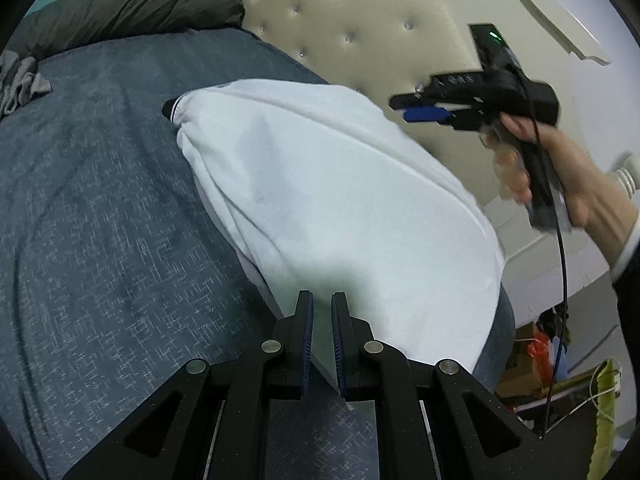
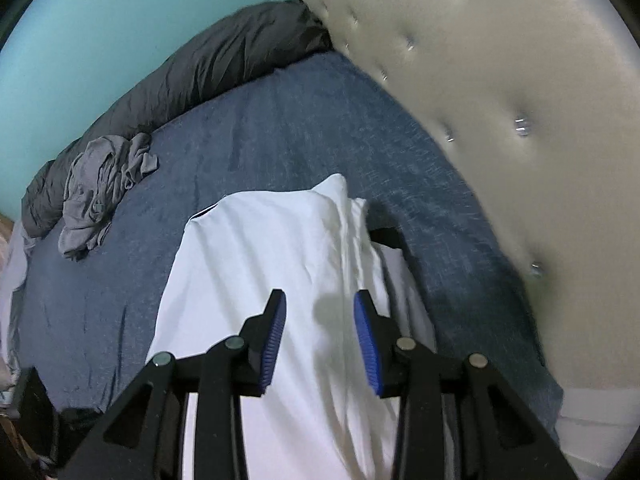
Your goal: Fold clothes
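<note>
Blue bedding (image 2: pixel 280 128) carries a crumpled grey garment (image 2: pixel 100 196) near its left edge, beside the dark duvet (image 2: pixel 200 68), and the white garment (image 1: pixel 320 184) lies toward the tufted headboard (image 2: pixel 500 80). Your left gripper (image 1: pixel 322 300) pinches the white garment's near edge with fingers almost closed. Your right gripper (image 2: pixel 320 300) hovers above the cloth, fingers apart and gripping nothing.

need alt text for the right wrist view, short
The right gripper, jaws open and empty, hovers over a white garment spread on a blue bedspread. A crumpled grey garment lies further back beside a dark grey duvet, with a tufted cream headboard at right.
</note>
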The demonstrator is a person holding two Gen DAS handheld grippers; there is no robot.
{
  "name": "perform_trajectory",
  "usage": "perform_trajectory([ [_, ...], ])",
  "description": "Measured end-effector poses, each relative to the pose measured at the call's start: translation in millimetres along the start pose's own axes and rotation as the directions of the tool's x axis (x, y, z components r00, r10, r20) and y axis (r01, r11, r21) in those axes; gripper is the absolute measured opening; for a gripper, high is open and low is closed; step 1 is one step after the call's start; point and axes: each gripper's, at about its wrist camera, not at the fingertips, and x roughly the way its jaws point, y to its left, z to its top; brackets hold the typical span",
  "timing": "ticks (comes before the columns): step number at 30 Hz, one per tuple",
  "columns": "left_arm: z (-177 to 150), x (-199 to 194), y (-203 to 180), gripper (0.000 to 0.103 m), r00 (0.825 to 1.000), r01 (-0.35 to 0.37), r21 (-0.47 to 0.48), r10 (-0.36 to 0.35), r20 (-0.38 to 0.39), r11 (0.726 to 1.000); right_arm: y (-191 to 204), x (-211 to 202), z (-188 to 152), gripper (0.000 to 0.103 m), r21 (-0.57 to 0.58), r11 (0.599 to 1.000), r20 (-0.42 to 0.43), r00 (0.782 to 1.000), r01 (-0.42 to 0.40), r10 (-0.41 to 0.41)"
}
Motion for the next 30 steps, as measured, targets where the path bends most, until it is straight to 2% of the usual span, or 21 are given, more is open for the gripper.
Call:
perform_trajectory([
  [4,-5,1,0,0.010,1.000,0.006,0.016,-0.006,0.009,1.000,-1,24,13,0.034,0.012,1.000,-0.044,0.999,0.006,-0.006],
  [7,-6,0,-1,0.010,1.000,0.011,0.021,-0.011,0.012,1.000,-1,34,19,0.022,0.007,1.000,-0.054,0.998,0.013,-0.013],
  [9,-5,2,-1,0.010,1.000,0.012,0.025,-0.012,0.013,1.000,-1,38,21,0.005,0.007,1.000,-0.050,0.999,0.009,-0.009],
  [12,-5,4,1,0.010,1.000,0.018,0.025,-0.018,0.016,1.000,0,43,24,0.003,0.005,1.000,-0.045,0.999,0.009,-0.008],
  [16,-6,6,4,0.010,1.000,0.026,0.013,-0.026,0.015,1.000,-4,35,31,0.002,0.016,0.993,0.043,0.992,0.117,-0.117],
  [20,-7,5,5,0.010,1.000,0.028,0.008,-0.028,0.012,1.000,-9,46,32,0.002,0.028,0.982,0.022,0.982,0.189,-0.189],
  [24,-8,1,5,0.010,1.000,0.024,0.011,-0.024,0.010,1.000,-17,51,28,0.003,0.070,0.981,0.007,0.983,0.184,-0.185],
  [28,-7,-1,6,0.010,1.000,0.027,0.003,-0.027,0.009,1.000,-24,37,25,0.006,0.110,0.984,0.056,0.987,0.142,-0.149],
  [30,-7,-2,5,0.010,1.000,0.024,0.004,-0.024,0.010,1.000,-30,28,21,0.021,0.133,0.988,0.054,0.994,0.083,-0.091],
])
